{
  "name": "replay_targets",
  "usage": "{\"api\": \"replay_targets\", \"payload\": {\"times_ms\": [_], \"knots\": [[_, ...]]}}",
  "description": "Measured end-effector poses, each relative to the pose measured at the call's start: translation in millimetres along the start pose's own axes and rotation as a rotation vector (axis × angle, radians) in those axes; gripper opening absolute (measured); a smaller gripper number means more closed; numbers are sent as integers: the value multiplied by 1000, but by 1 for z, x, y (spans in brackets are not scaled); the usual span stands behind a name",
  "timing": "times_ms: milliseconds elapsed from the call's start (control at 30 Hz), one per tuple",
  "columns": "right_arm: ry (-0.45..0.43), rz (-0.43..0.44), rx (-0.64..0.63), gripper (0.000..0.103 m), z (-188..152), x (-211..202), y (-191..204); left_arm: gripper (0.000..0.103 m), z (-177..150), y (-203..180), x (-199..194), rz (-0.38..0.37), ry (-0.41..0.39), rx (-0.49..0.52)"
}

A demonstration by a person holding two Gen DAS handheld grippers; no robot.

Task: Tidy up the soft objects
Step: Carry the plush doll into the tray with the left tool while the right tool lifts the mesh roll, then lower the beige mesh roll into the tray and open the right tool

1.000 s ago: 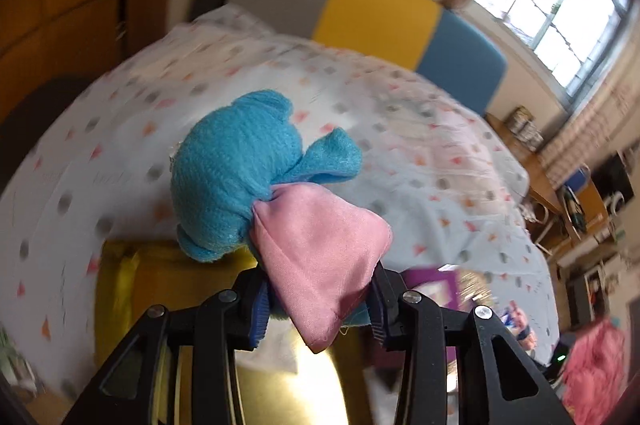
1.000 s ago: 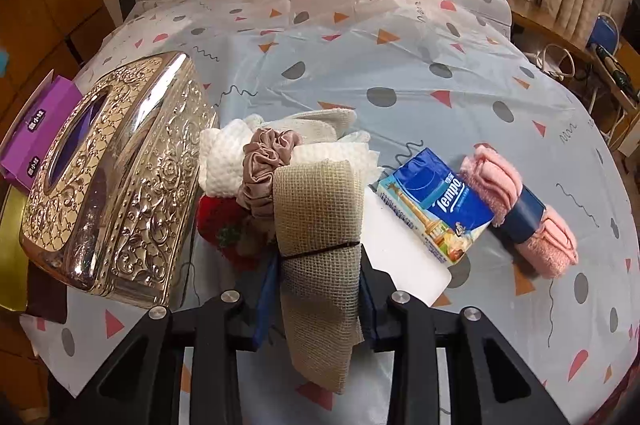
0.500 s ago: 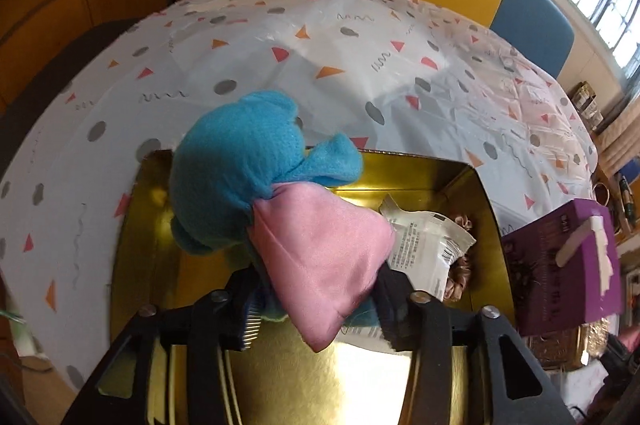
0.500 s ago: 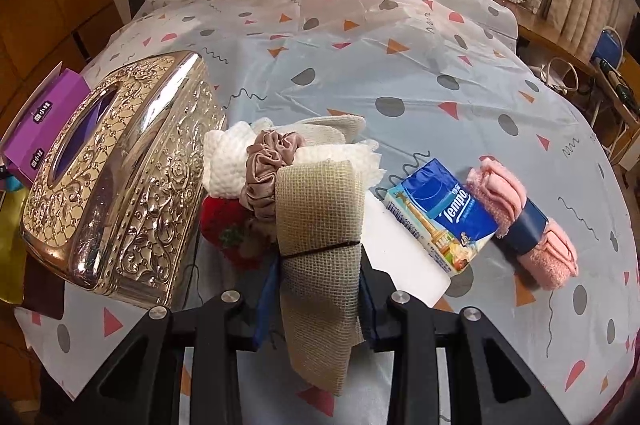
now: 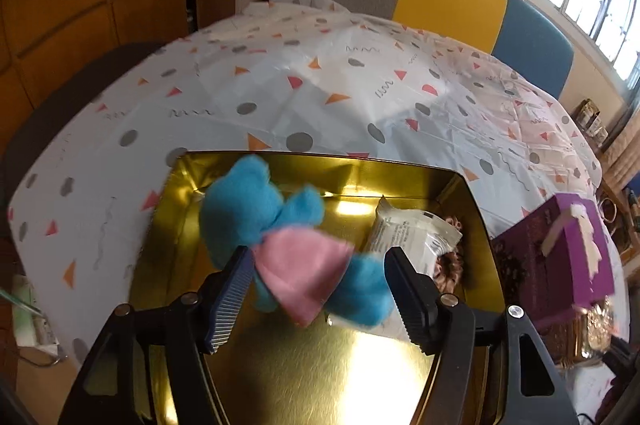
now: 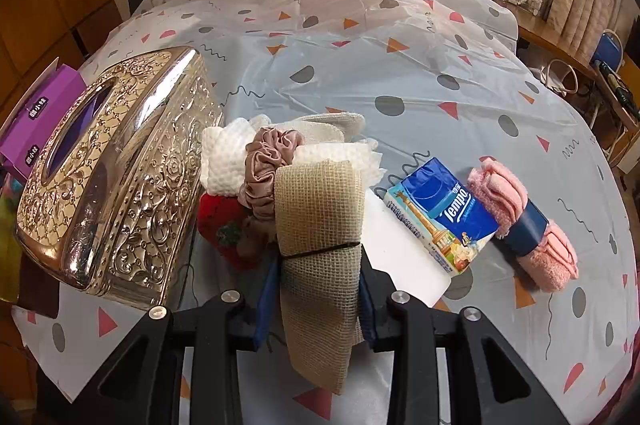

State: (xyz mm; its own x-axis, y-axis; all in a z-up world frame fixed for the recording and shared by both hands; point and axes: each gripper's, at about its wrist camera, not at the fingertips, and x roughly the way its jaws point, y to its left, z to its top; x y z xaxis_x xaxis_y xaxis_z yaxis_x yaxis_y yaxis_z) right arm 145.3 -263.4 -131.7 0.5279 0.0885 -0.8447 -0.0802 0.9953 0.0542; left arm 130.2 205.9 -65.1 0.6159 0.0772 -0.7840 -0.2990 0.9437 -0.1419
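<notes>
1. The blue plush toy (image 5: 260,221) with its pink satin patch (image 5: 304,269) hangs between the jaws of the left gripper (image 5: 320,289), right over the open gold tin (image 5: 400,177); the picture is blurred, so it looks to be dropping.
2. Those jaws have just been opening and now stand spread. The toy is between them, but I doubt the pads press on it.
3. Seen from the tin, the toy sits toward the left half. A white packet (image 5: 408,233) and a brown scrunchie (image 5: 452,265) lie in the right half.
4. The toy's long axis runs from the tin's far left corner toward the jaws, so I judge it will land left of the packet.
5. The right gripper (image 6: 318,289) pinches a rolled burlap cloth (image 6: 320,237) with jaws closed on it. It waits on the counter beside the ornate tissue box (image 6: 112,169), right of the tin.
6. The left hand is plainly nearer the tin; the burlap goes next, I guess.
</notes>
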Motion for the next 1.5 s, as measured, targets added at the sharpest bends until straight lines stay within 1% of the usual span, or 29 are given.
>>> {"api": "replay_targets", "payload": {"times_ms": [167,367,467,600,667,767,833,900,967,1067,1200,1267,1333,1400,1500], "knots": [[-3,-3,-2,34,0,-1,1,74,-14,0,-29,6,-64,-4],[-7,-8,-5,34,0,-3,2,79,-32,-7,-56,18,-119,12],[-27,2,15,34,2,-8,0,81,-41,-11,-67,7,-133,22],[-78,33,64,34,6,-20,-5,82,-48,-16,-78,-9,-149,42],[-91,42,97,34,9,-23,-10,86,-51,-20,-83,-12,-158,63],[-94,53,179,34,17,-23,-22,88,-55,-23,-91,-16,-174,85],[-95,53,219,34,28,-23,-25,88,-55,-24,-94,-20,-181,90],[-104,48,219,34,43,-24,-19,88,-56,-24,-98,-29,-187,94],[-120,54,200,34,58,-28,-8,89,-57,-24,-101,-29,-194,100],[-165,78,143,34,85,-42,23,89,-58,-22,-103,-34,-193,100],[-237,140,36,34,115,-67,79,90,-59,-17,-102,-32,-189,93],[-265,195,-26,34,123,-82,112,90,-60,-13,-102,-34,-186,82],[-279,261,-92,34,124,-95,145,90,-60,-7,-100,-33,-181,67],[-275,322,-162,34,118,-103,179,90,-60,-2,-99,-31,-181,52],[-225,398,-266,34,98,-102,229,90,-60,7,-98,-20,-181,35]]}}
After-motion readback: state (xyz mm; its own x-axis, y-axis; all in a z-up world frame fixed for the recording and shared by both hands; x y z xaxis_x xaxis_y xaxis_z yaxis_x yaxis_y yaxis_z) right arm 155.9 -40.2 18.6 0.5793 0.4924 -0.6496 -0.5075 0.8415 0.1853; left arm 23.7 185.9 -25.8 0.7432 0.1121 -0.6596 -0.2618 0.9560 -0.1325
